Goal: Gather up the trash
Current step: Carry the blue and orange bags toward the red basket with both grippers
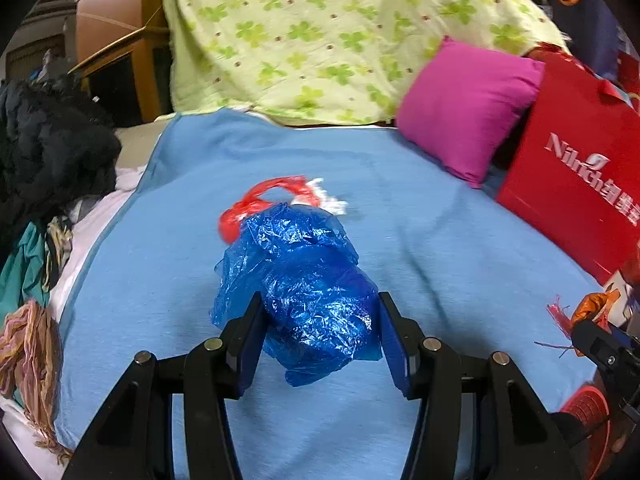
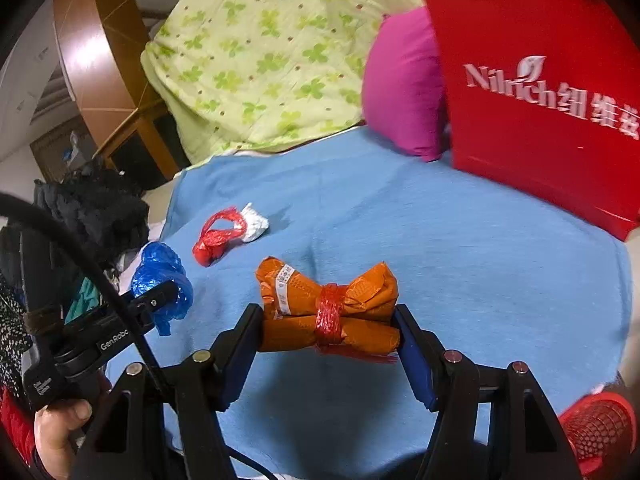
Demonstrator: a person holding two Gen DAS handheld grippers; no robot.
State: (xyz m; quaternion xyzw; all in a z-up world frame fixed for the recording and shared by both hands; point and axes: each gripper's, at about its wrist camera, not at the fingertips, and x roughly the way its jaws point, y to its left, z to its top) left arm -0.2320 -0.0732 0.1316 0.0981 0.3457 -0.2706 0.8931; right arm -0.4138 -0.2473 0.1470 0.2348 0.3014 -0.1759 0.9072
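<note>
Nearest, both grippers already carry trash above the blue blanket point(image 1: 440, 240), which serves as the landmark for everything else. The left gripper point(image 1: 320, 336) has its fingers pressed against the sides of a crumpled blue plastic bag point(image 1: 304, 280), held just above the blanket's near part. The right gripper point(image 2: 328, 336) pinches an orange packet point(image 2: 332, 304) end to end, a bundle tied at its waist with a red band, likewise lifted over the blanket's near edge. Farther in, toward the blanket's middle, a knotted red plastic strip point(image 2: 218, 236) and a small white crumpled wad point(image 2: 254, 222) lie touching each other, both untouched. At the blanket's far right side a red paper bag point(image 2: 540, 92) stands against a magenta cushion point(image 1: 468, 108), and beyond the far edge sits a green floral quilt point(image 1: 320, 32). Judging from this, roughly half the visible litter is picked up: two pieces are in hand but not yet dropped anywhere, and two remain on the blanket. Which container is meant to receive them cannot be told.
</note>
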